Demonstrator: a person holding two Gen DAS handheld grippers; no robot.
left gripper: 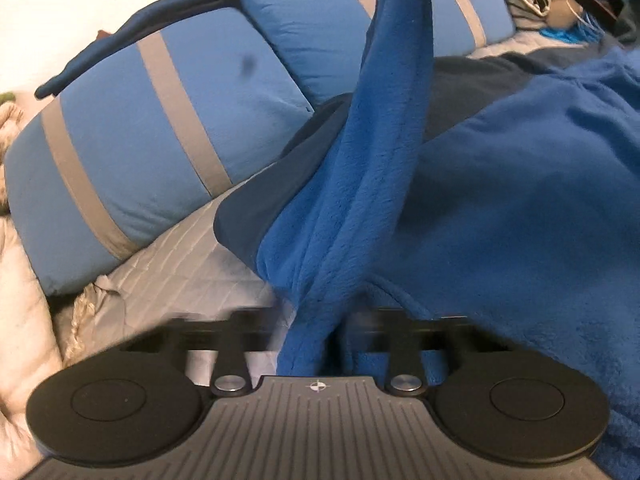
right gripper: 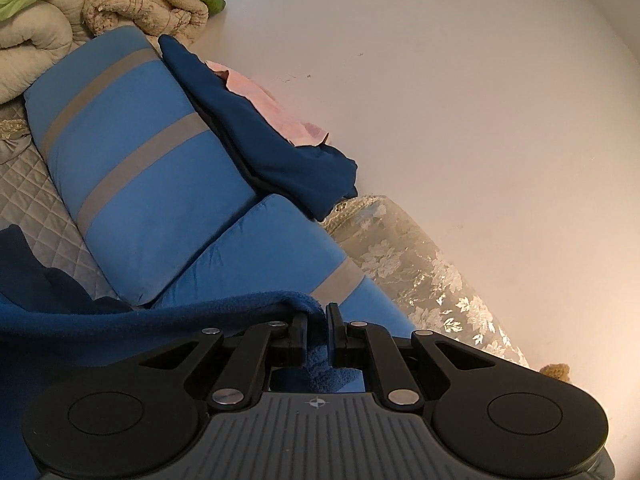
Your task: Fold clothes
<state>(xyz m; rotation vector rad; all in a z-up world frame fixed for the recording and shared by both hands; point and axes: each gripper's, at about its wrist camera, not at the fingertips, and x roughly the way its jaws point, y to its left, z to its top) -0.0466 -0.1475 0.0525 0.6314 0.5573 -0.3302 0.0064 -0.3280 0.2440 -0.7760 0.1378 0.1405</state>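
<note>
Pinching a fold of the blue fleece garment (right gripper: 168,316) between nearly closed jaws, the right tool (right gripper: 317,334) holds that edge up in front of the striped blue pillows (right gripper: 152,200). In the left wrist view a twisted length of the same fleece (left gripper: 372,184) runs up from the left tool (left gripper: 320,344), whose fingers are blurred; whether they clamp it I cannot tell. Most of the garment lies spread on the bed's grey quilted cover (left gripper: 180,264), just beside the pillows at the bed's wall edge.
</note>
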